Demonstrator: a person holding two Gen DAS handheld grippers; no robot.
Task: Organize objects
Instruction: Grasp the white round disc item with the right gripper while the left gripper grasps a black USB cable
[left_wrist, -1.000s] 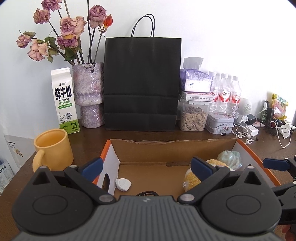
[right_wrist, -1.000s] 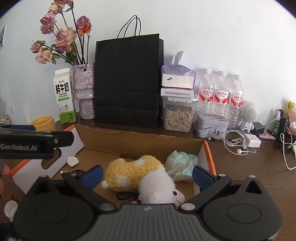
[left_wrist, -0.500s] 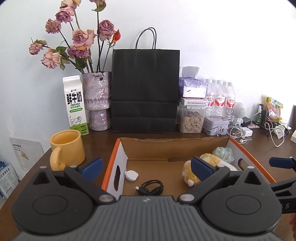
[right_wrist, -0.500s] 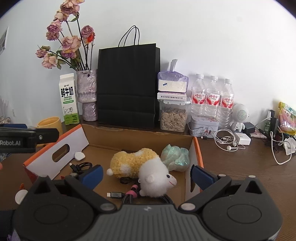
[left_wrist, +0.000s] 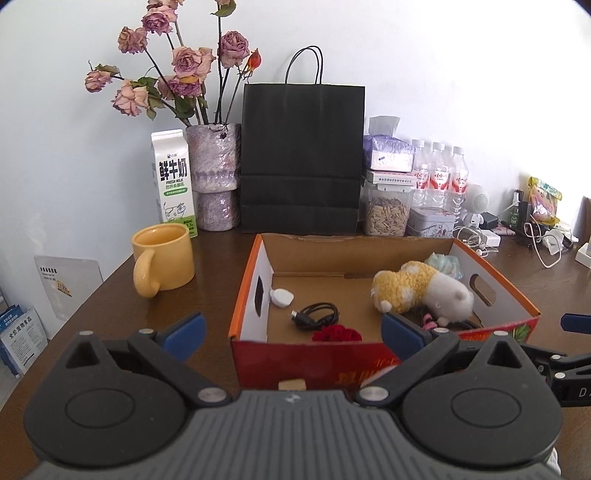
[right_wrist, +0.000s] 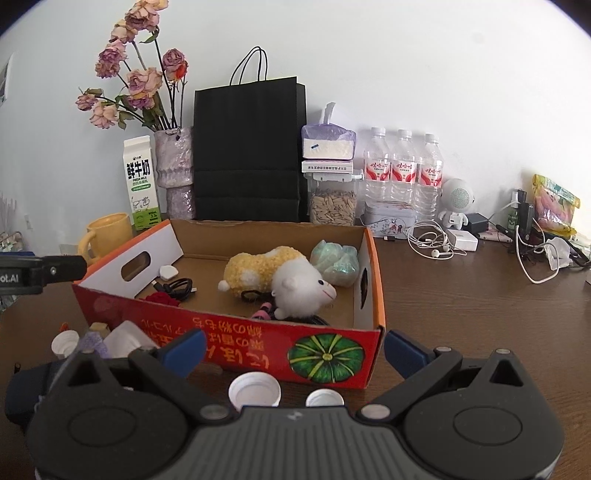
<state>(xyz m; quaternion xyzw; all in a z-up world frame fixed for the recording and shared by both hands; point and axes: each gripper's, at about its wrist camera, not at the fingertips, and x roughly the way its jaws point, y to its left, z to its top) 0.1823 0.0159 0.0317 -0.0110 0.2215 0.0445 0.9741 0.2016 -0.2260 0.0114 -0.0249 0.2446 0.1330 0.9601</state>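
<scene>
Now my right tongs (right_wrist: 293, 349), spread and empty like the left tongs (left_wrist: 291, 330), sit nearest the bottle caps (right_wrist: 254, 393), bottom centre, outside the box (right_wrist: 221, 339).

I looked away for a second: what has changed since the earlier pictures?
Both open grippers, left and right, drew back from the orange-rimmed cardboard box, so its red front wall and two white bottle caps now show. Nothing was gripped or released. The yellow-and-white plush sheep and coiled black cable stayed put.
</scene>
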